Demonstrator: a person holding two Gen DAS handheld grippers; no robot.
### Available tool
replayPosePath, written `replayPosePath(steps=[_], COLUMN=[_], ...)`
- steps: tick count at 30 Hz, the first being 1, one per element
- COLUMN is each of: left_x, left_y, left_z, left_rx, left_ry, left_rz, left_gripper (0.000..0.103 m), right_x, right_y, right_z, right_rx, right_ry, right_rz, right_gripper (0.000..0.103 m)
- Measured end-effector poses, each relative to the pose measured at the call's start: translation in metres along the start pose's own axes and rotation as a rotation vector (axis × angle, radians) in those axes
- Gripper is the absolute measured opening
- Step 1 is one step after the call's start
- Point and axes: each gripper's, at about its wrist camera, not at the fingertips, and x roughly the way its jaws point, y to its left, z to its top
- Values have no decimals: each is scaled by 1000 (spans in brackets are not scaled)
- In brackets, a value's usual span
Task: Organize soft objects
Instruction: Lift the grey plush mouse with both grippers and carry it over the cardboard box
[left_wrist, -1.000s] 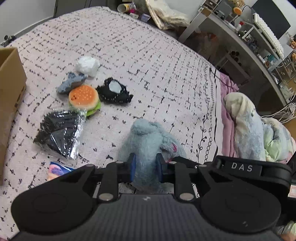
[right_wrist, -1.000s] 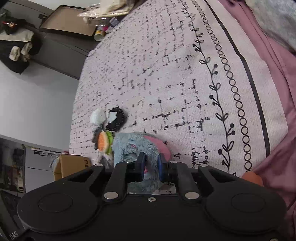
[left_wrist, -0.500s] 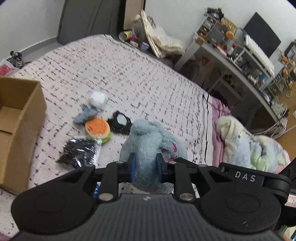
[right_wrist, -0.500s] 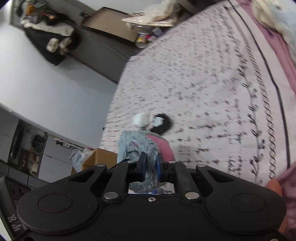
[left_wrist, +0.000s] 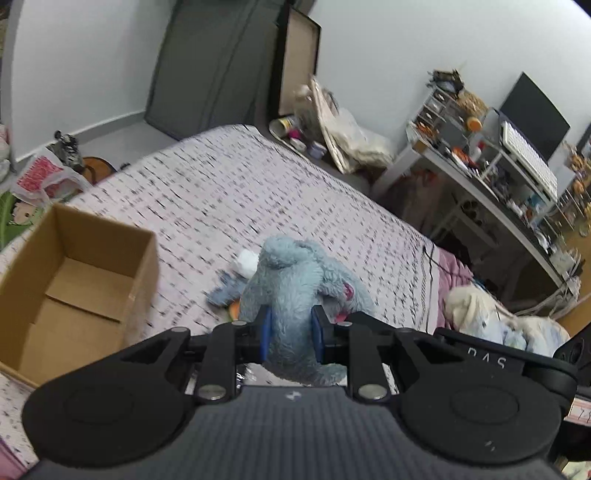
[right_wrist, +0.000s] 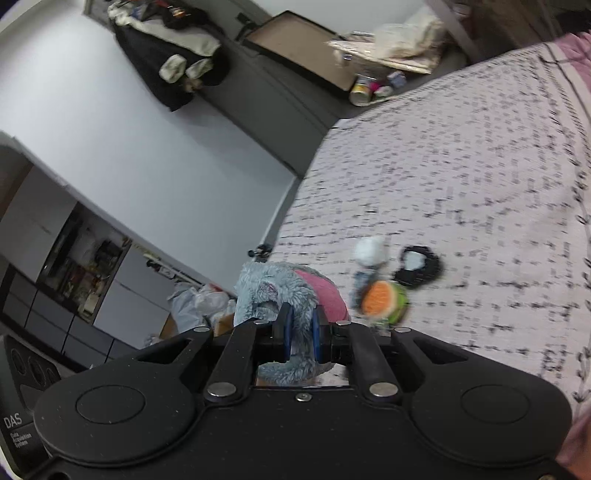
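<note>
A fuzzy blue-grey plush toy (left_wrist: 295, 280) with a pink patch hangs above the patterned bed, pinched from two sides. My left gripper (left_wrist: 290, 334) is shut on its lower body, blue pads sunk into the fur. In the right wrist view the same plush toy (right_wrist: 273, 291) is squeezed by my right gripper (right_wrist: 300, 338), also shut on it. On the bed below lie a burger toy (right_wrist: 382, 299), a white ball (right_wrist: 369, 251), a black-and-white plush (right_wrist: 417, 266) and a small grey-blue plush (left_wrist: 225, 290).
An open, empty cardboard box (left_wrist: 74, 280) stands at the left on the bed (left_wrist: 221, 192). A cluttered desk (left_wrist: 491, 177) and a pile of bedding (left_wrist: 495, 321) lie to the right. Bags sit on the floor beyond the bed's left edge.
Both grippers have lifted the blue plush off the bed and tilted upward. The cardboard box has come into full view at the left, and the small toys have dropped behind the plush.
</note>
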Motion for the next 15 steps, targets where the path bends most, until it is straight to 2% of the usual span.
replayPosePath(steps=[10,15], left_x=[-36,-43], left_y=[48,79], left_z=[39,56], left_rx=[-62,-109], left_ry=[-79,-94], left_rz=[55,75], left_gripper=[21,21], right_x=[38,64], right_y=[64,92], right_z=[-2,-4], right_rx=[-27,-43], right_ry=[23,54], right_rz=[64,67], right_gripper=[11,11])
